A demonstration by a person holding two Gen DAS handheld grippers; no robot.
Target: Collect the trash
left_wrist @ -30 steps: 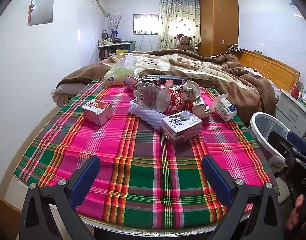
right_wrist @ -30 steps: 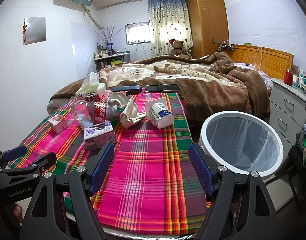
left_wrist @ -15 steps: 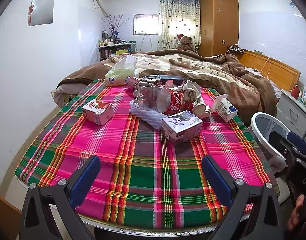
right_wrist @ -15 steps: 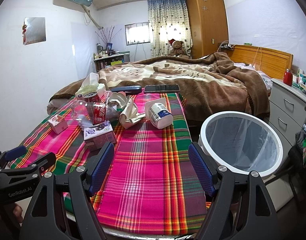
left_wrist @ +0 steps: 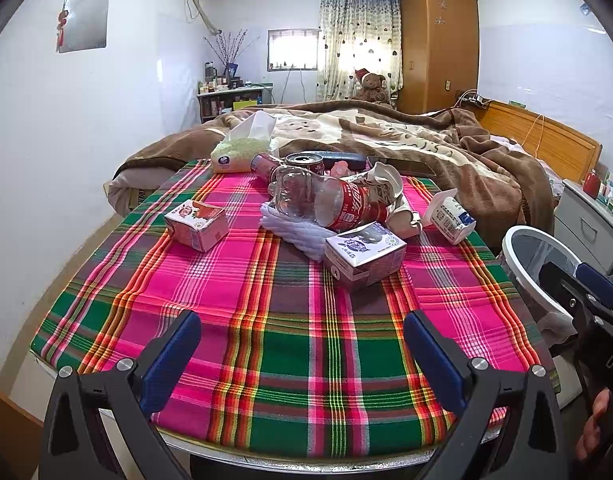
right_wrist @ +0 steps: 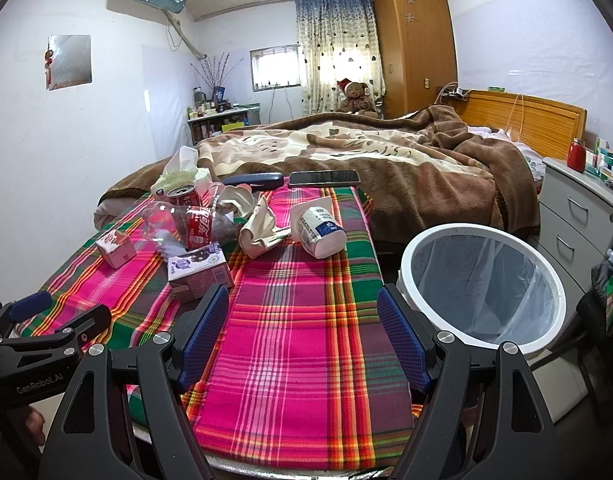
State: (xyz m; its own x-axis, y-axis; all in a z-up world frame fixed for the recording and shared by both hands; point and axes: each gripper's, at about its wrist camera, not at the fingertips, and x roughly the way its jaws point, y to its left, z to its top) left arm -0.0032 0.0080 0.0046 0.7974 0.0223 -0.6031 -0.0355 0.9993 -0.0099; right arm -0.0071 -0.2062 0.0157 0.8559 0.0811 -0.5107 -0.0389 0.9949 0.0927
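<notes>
Hovering over the near edge of a table, the left gripper (left_wrist: 302, 354) has its blue-padded fingers spread wide with nothing between them. The right gripper (right_wrist: 302, 340) is likewise spread and empty, over the near right part of the plaid tablecloth (right_wrist: 306, 320).

Trash lies in a loose cluster toward the far half of the cloth. A clear plastic bottle (left_wrist: 326, 202) with a red label lies on its side, resting partly on a white ridged piece (left_wrist: 298, 234). Just behind it a red soda can (left_wrist: 306, 162) stands upright. Touching the bottle's right end is crumpled cream paper (left_wrist: 390, 196). Just near of the bottle sits a purple-printed carton (left_wrist: 364, 254), and well apart to the left a small pink carton (left_wrist: 196, 224) lies alone. To the right of the cluster a white paper cup (left_wrist: 450, 216) with blue print lies tipped over, its mouth pointing to the far left.

At the far left corner a green tissue pack (left_wrist: 236, 152) has a tissue sticking up. Along the far edge lie a dark blue case (right_wrist: 252, 180) and a black phone (right_wrist: 323, 178), side by side. Beyond them is a bed with a brown blanket (right_wrist: 406, 160).

Beside the table's right edge, on the floor, stands a white bin (right_wrist: 482, 340) lined with a clear bag, its mouth open and just right of the right gripper's fingers.
</notes>
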